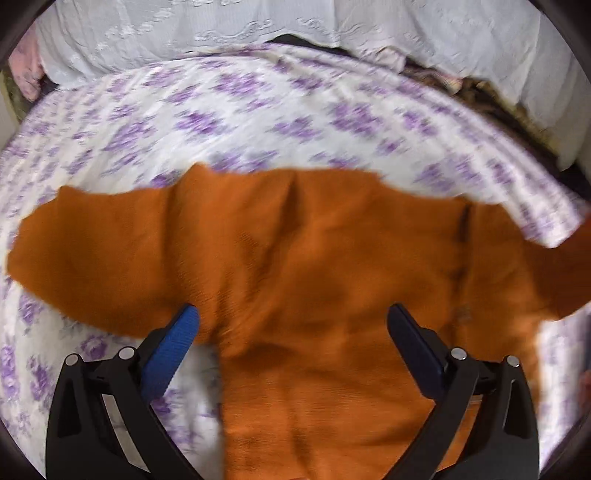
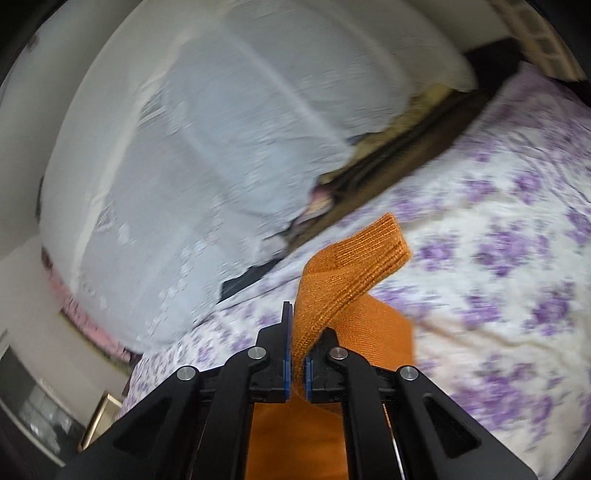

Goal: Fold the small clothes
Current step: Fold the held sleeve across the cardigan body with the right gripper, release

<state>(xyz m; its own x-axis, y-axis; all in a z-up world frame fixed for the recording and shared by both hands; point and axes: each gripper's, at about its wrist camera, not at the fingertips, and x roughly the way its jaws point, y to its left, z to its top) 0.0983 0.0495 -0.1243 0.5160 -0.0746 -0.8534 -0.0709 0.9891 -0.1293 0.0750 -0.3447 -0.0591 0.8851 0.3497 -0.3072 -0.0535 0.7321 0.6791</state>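
A small orange knit sweater [image 1: 295, 266] lies spread on a white bedspread with purple flowers [image 1: 258, 110], its sleeves out to left and right. My left gripper [image 1: 291, 317] is open just above the sweater's body, blue-padded fingers [image 1: 173, 347] wide apart and holding nothing. In the right wrist view, my right gripper [image 2: 297, 332] is shut on a ribbed edge of the orange sweater [image 2: 354, 258] and holds it up off the bedspread [image 2: 498, 258]; the cloth sticks out past the fingertips and curls over.
A white lace cover [image 1: 295, 22] drapes over furniture behind the bed; it also fills the left of the right wrist view [image 2: 184, 147]. A dark gap with brown items [image 2: 406, 147] runs between it and the bed. Pink cloth [image 1: 26, 70] sits at far left.
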